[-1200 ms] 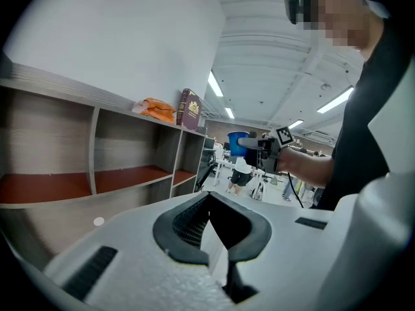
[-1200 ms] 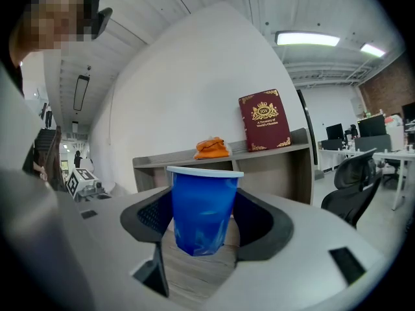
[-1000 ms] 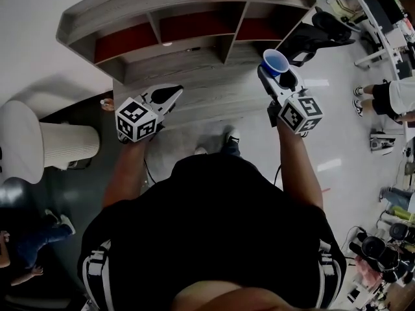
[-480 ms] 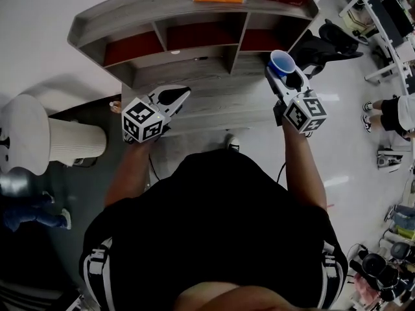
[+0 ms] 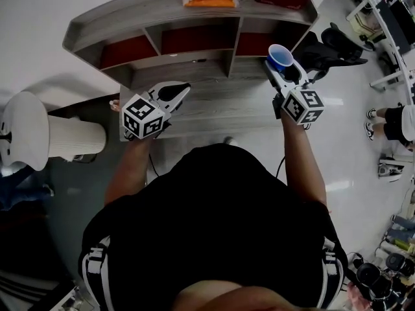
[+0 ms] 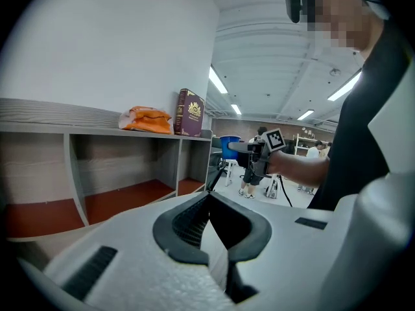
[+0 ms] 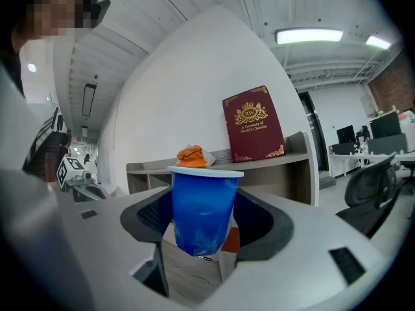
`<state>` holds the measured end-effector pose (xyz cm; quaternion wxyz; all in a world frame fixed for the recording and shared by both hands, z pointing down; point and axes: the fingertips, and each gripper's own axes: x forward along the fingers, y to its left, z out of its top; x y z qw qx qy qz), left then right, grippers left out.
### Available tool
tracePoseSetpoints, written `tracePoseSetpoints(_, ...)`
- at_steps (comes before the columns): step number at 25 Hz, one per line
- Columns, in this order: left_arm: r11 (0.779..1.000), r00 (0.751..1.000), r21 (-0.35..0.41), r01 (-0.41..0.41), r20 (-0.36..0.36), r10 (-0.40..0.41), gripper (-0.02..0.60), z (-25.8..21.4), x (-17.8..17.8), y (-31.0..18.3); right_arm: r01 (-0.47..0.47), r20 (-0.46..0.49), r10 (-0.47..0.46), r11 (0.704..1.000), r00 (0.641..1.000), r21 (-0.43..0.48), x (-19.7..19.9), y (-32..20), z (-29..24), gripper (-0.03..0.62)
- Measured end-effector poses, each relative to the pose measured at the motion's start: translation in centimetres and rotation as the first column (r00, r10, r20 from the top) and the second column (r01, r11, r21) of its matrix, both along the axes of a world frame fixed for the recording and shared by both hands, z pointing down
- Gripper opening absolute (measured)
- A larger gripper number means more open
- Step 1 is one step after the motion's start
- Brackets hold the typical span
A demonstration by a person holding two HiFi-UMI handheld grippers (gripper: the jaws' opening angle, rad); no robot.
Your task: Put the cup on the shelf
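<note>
Carrying step: right gripper [image 5: 281,68] clasps the cup [image 5: 277,56] upright; shelf [image 5: 130,15] at twelve o'clock. Next, lower it into a compartment. Left gripper [image 5: 183,89] clenched, empty.

- Open-plan office or lab: monitors [image 7: 386,124] on white worktops [image 7: 364,153], and a black swivel chair [image 5: 338,44].
- Strip lights [image 7: 308,36] on the ceiling, over a polished floor [image 5: 363,148].

Bright ceiling strips [image 7: 308,36] w/ fisheye edges
</note>
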<state>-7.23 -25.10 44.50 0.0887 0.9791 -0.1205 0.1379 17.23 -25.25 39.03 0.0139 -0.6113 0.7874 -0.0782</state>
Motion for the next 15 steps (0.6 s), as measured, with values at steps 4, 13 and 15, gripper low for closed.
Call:
tracePoseSetpoints(4,1.000,1.000,-0.011,-0.001,0.008,0.001,0.017,-0.1,1.7,-0.7,0.016,0.003,-0.016,1.000,1.000,-0.020,1.6,-1.9,0.8,0.282)
tracePoseSetpoints(13,1.000,1.000,-0.017,0.017,0.020,-0.017,0.017,0.4,4.9,-3.0,0.045,-0.018,-0.046,0.998,0.999,-0.031,4.0,-5.3,1.7,0.282)
tracePoseSetpoints(15,1.000,1.000,-0.018,0.018,0.025,-0.017,0.017,0.6,5.7,-3.5,0.050,-0.022,-0.051,0.998,0.998,-0.034,4.4,-5.9,2.0,0.282)
